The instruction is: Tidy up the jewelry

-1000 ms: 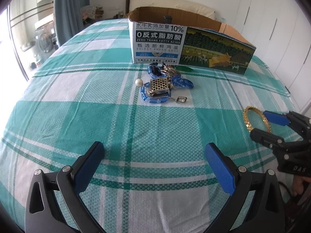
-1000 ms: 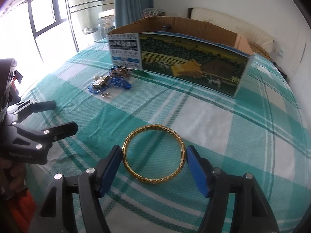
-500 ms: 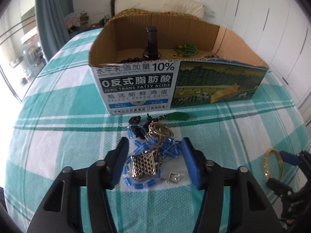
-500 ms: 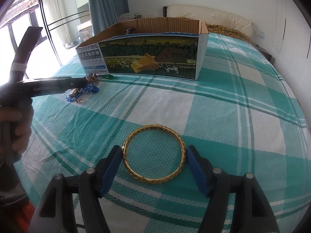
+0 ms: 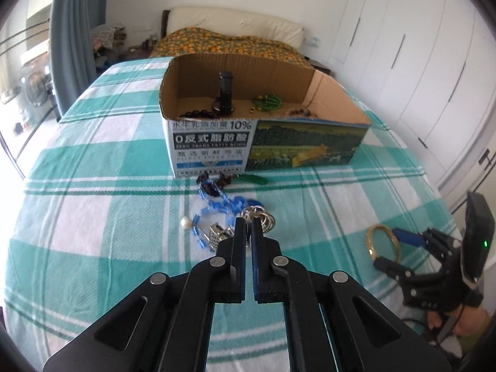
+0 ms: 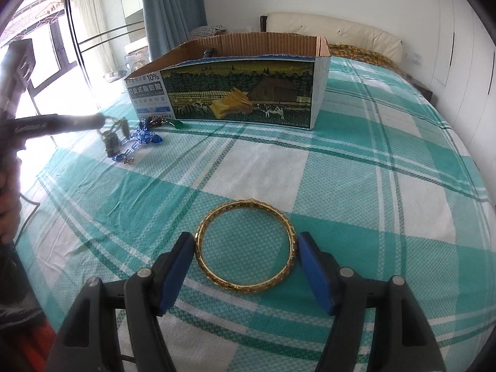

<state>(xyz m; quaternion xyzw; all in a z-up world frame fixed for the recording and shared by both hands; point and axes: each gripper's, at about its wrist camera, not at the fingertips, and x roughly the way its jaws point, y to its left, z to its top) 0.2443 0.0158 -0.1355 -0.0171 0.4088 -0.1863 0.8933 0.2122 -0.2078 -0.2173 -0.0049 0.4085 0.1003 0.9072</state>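
A: Where does everything lie, taking the cardboard box (image 5: 266, 142) on the checked bedspread (image 5: 93, 186) as the mark?

B: The tangle of jewelry (image 5: 223, 214) sits just in front of the box's printed corner. The gold bangle (image 6: 245, 248) lies well apart from the box, out toward its other end. Some beads are already inside.

A: How would they handle?

B: The bangle looks stiff and light, smooth enough to slip; it is best taken across its width, rim against each pad. The tangle is limp and snag-prone: a blue bead string (image 5: 217, 206), a metal mesh charm (image 5: 217, 235), a pearl (image 5: 185, 223). Lifting one strand will likely drag its neighbours.

A: And the grippers?

B: The left gripper (image 5: 247, 232) points steeply down, its jaws just pressed together on a thin silver chain (image 5: 248, 228) beside the ring cluster (image 5: 262, 218). The right gripper (image 6: 245, 248), also angled down, straddles the bangle, pads right at its rim; whether they press cannot be told.
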